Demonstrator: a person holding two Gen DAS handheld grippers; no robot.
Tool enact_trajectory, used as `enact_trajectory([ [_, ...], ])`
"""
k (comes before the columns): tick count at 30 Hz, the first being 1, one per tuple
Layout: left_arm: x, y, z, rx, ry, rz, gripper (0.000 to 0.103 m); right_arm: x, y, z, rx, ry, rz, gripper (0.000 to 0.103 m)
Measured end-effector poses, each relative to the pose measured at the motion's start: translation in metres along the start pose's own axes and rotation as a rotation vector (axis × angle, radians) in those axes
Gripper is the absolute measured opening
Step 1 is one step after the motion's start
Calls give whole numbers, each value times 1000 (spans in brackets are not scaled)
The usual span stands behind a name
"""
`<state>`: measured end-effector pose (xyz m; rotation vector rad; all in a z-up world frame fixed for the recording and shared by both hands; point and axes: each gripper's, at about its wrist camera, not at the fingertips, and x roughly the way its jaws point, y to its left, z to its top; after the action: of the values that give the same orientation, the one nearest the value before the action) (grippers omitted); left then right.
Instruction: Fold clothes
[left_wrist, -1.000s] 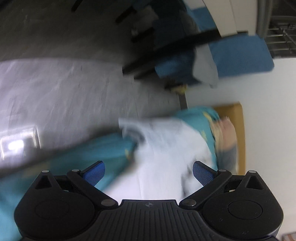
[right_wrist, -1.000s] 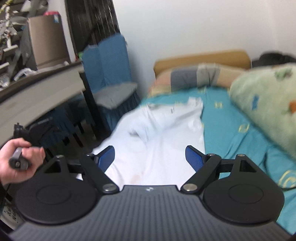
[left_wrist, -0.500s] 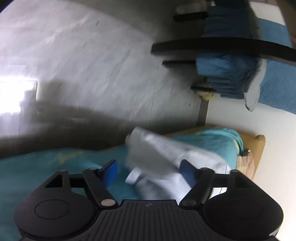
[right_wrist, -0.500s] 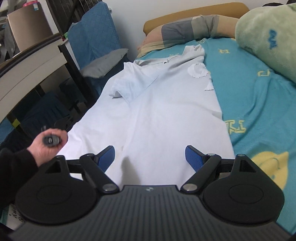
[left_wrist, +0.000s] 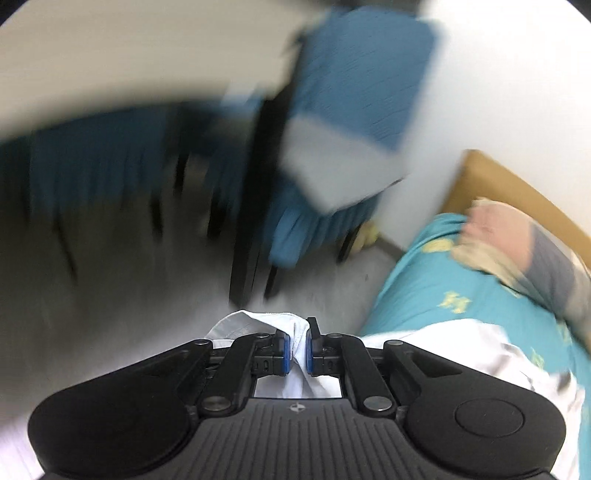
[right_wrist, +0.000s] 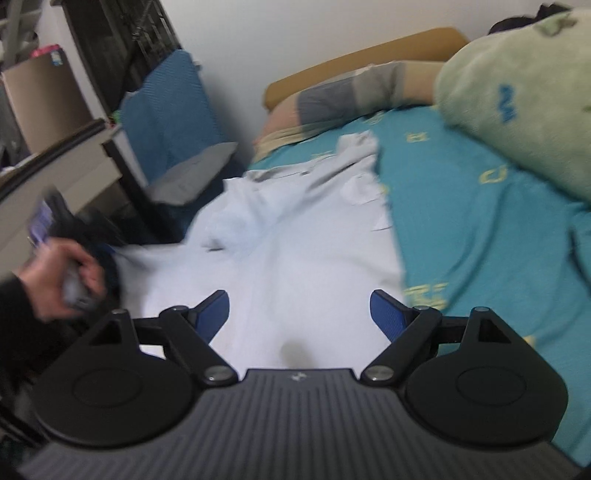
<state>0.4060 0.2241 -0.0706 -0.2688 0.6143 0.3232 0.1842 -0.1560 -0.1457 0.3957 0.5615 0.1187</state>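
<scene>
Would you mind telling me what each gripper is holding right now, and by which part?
The left gripper is closing on a bunched edge of the white T-shirt, already pinched between its pads. The right gripper is open and holds nothing.

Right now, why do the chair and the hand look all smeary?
Left wrist view: the blue chair and floor streak with motion blur, while the left claw, closing on the white shirt, stays sharp. Right wrist view: the hand smears, and the bed is softly blurred.
</scene>
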Motion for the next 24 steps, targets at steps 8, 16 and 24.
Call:
enact_trajectory([
  [8, -102, -172, -13, 438, -185, -151, 8, -8, -12, 4, -5, 0, -68, 85],
  [16, -95, -296, -87, 517, -62, -246, 8, -21, -34, 12, 34, -37, -71, 85],
  [24, -46, -268, -117, 424, 143, -272, 47, 2, -48, 5, 39, 15, -66, 85],
])
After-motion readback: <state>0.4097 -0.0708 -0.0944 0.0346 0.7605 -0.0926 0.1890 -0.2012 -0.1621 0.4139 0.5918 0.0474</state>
